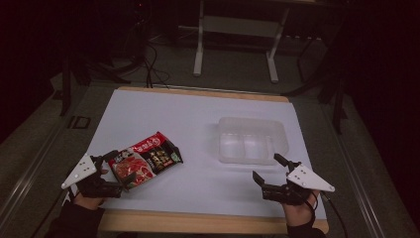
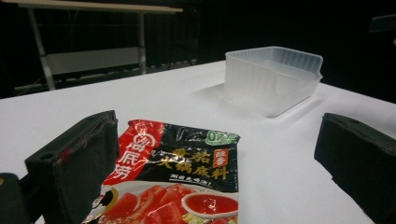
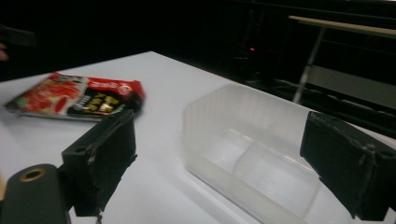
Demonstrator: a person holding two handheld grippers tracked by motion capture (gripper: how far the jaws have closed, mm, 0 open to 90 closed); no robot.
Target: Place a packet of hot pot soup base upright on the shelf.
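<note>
A red and black food packet (image 1: 145, 159) (image 2: 173, 182) (image 3: 77, 97) lies flat on the white table (image 1: 198, 119), near its front left. My left gripper (image 1: 116, 167) (image 2: 219, 163) is open, its jaws standing on either side of the packet's near end without closing on it. A clear plastic container (image 1: 251, 140) (image 2: 273, 77) (image 3: 252, 163) with an inner divider sits at the right of the table. My right gripper (image 1: 271, 169) (image 3: 224, 172) is open just in front of the container's near edge, holding nothing.
The table's wooden front edge (image 1: 198, 222) runs below both hands. Behind the table stands a metal desk frame (image 1: 235, 39) on a dark floor with cables (image 1: 148, 64). Bare white surface lies between the packet and the container.
</note>
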